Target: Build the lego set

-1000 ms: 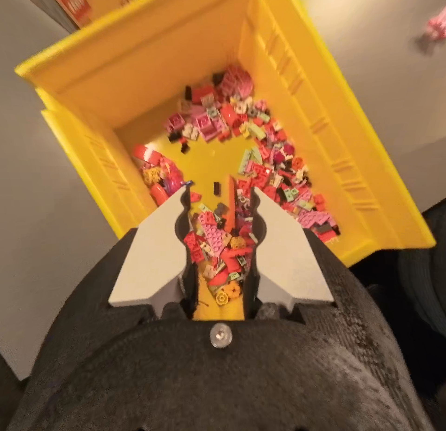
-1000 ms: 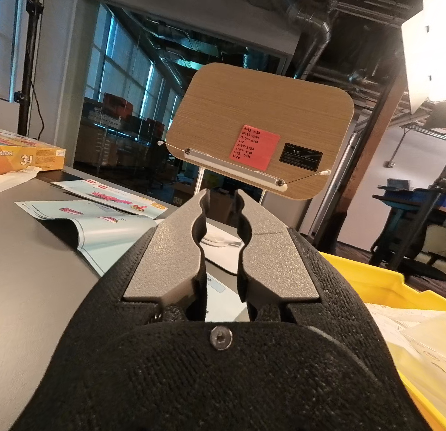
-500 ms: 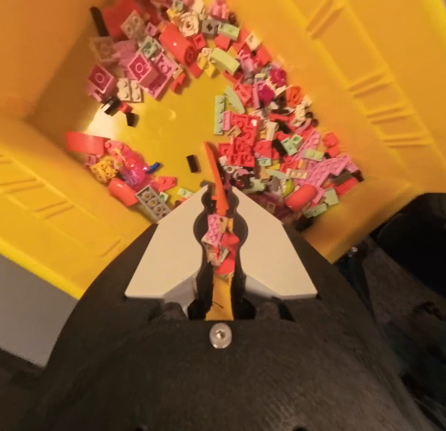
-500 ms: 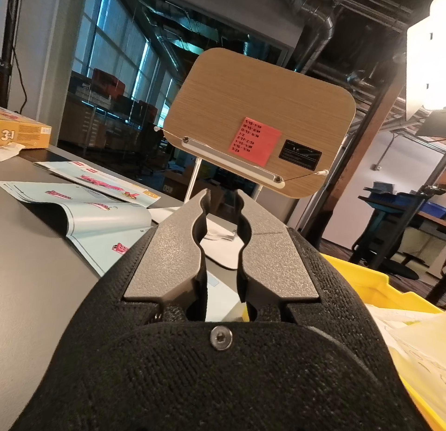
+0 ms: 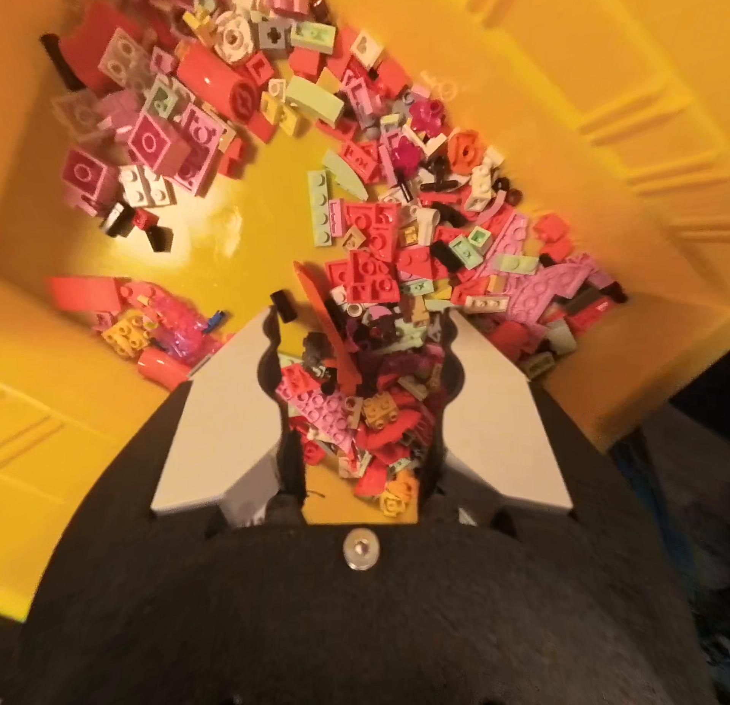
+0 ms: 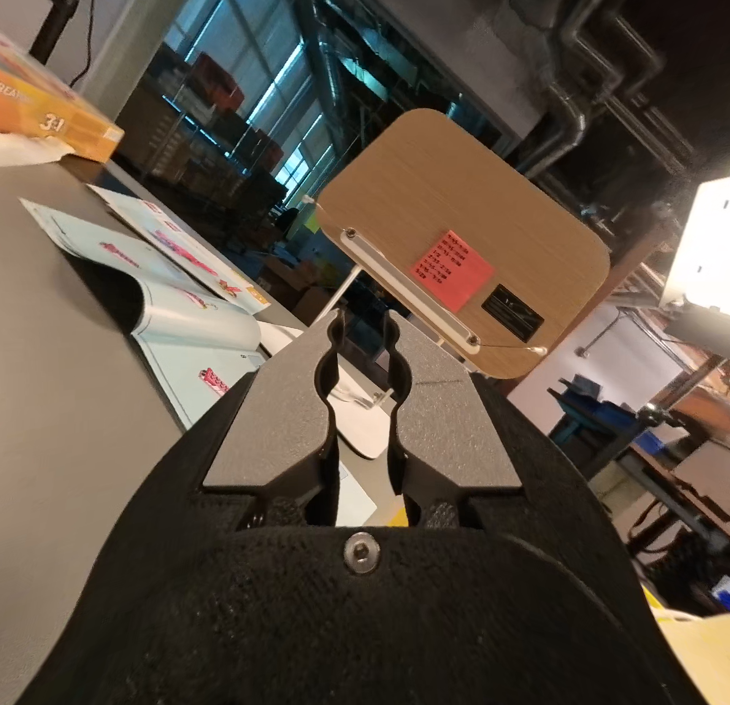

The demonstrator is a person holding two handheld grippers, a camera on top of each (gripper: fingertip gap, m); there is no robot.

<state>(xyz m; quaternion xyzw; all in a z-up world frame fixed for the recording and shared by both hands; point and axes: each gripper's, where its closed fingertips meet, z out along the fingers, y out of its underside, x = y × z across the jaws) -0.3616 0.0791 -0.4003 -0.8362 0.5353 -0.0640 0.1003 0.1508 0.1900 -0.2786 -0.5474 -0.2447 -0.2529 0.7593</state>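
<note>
Yellow bin (image 5: 592, 93), with loose pink, red and green bricks (image 5: 375, 251) piled on its floor. Above them, left gripper (image 5: 361, 314), jaws spread wide, gripping nothing. Over grey table (image 6: 59, 370), right gripper (image 6: 363, 316), jaws narrowly parted, bare.

The left gripper (image 5: 361, 318) hangs wide open over loose toy bricks (image 5: 367, 251) – red, pink, pale green – in a yellow bin (image 5: 592, 93), gripping none.

Writing stands on a pink note (image 6: 452, 272), black plate (image 6: 512, 312) and box (image 6: 59, 129).
</note>
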